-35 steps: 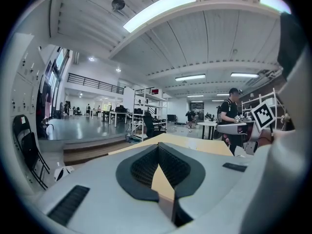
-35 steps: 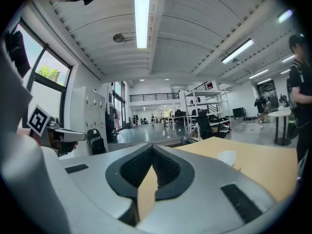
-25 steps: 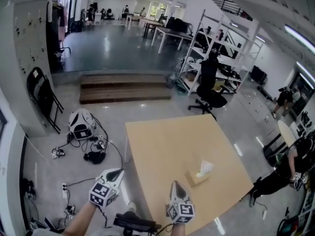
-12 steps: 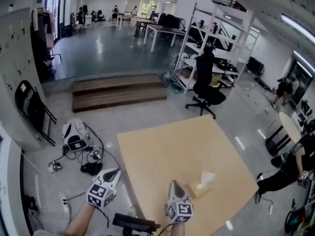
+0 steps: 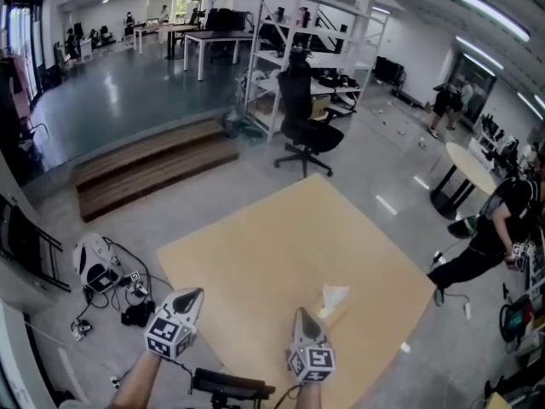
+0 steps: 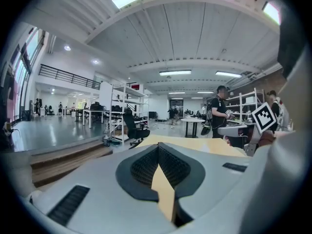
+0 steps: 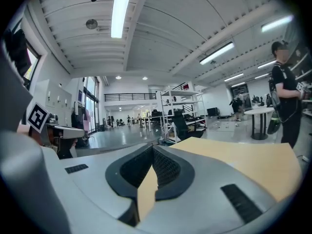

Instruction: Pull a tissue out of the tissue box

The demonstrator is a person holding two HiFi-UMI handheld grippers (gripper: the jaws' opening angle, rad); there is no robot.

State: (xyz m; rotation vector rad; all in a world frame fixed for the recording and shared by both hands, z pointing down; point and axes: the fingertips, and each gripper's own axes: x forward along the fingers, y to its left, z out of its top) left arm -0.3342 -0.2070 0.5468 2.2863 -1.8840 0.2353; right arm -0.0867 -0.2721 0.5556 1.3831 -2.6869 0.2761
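The tissue box (image 5: 330, 312) lies on the tan table (image 5: 255, 254), with a white tissue (image 5: 335, 295) sticking up from its top. My right gripper (image 5: 301, 314) hovers over the table's near edge, just left of the box and short of it; its jaws are shut with nothing in them (image 7: 152, 149). My left gripper (image 5: 194, 295) is held at the table's near left edge, jaws shut and empty too (image 6: 158, 147). Neither gripper view shows the box; both look level across the tabletop (image 7: 243, 155) into the hall.
A black office chair (image 5: 306, 130) and metal shelving (image 5: 298, 41) stand beyond the table. Wooden steps (image 5: 145, 164) lie at the back left. Cables and a white device (image 5: 94, 262) litter the floor at left. A person (image 5: 494, 237) bends down at right, near a round table (image 5: 464, 164).
The whole view has swung, so the table and tissue box have slid leftward in the head view. The box now sits closer to my right gripper. Both grippers stay shut.
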